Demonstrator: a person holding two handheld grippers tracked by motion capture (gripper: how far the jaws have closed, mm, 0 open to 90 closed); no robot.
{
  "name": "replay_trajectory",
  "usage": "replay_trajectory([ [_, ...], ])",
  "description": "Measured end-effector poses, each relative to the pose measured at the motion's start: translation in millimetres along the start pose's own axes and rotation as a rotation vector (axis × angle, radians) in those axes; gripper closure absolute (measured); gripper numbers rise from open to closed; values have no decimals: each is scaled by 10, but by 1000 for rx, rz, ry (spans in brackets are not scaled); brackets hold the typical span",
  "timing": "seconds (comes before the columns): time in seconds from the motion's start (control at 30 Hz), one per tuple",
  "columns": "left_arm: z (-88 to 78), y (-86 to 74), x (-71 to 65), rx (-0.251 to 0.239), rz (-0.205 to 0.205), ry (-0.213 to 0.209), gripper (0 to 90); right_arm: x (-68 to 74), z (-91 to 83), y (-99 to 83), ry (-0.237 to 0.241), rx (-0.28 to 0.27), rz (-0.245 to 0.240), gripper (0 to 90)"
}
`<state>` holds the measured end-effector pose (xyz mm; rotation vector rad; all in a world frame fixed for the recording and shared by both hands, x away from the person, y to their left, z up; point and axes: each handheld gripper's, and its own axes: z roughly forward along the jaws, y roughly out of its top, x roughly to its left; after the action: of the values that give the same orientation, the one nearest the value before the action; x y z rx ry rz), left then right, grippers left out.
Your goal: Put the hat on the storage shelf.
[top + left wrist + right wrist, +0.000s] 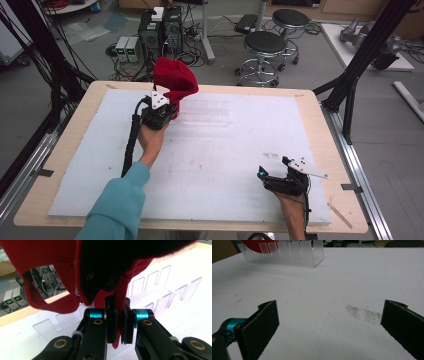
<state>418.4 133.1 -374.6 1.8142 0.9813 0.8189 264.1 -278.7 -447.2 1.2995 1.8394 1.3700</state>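
The left black two-jaw gripper [159, 114] is lifted with its jaws pinched on a red cloth cap [173, 80], while the right black two-jaw gripper [270, 176] sits low with its jaws wide apart.

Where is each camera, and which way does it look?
High view: above the table, looking forward and down; forearms, both hands show.
Left gripper view: on the left hand-held gripper, facing its jaws shut on a red cap.
Right gripper view: on the right hand-held gripper, jaws open.
Shared: clear slotted rack, red cap.

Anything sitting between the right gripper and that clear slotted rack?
No. In the right gripper view the white mat runs bare from the open right gripper to the clear rack, apart from a dark speckled smudge.
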Motion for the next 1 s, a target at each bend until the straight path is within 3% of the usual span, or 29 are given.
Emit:
replay_trajectory([
  [0.23, -1, -15, -15, -2, -4, -1, 853, 17, -6, -5, -20, -21, -1, 6],
  [0.77, -39, -150, -89, -18, 5, 8, 848, 120, -43, -49, -107, -136, -86, 6],
  [1.0, -51, -177, -95, -10, -9, 3, 839, 116, -40, -48, -108, -134, -83, 6],
])
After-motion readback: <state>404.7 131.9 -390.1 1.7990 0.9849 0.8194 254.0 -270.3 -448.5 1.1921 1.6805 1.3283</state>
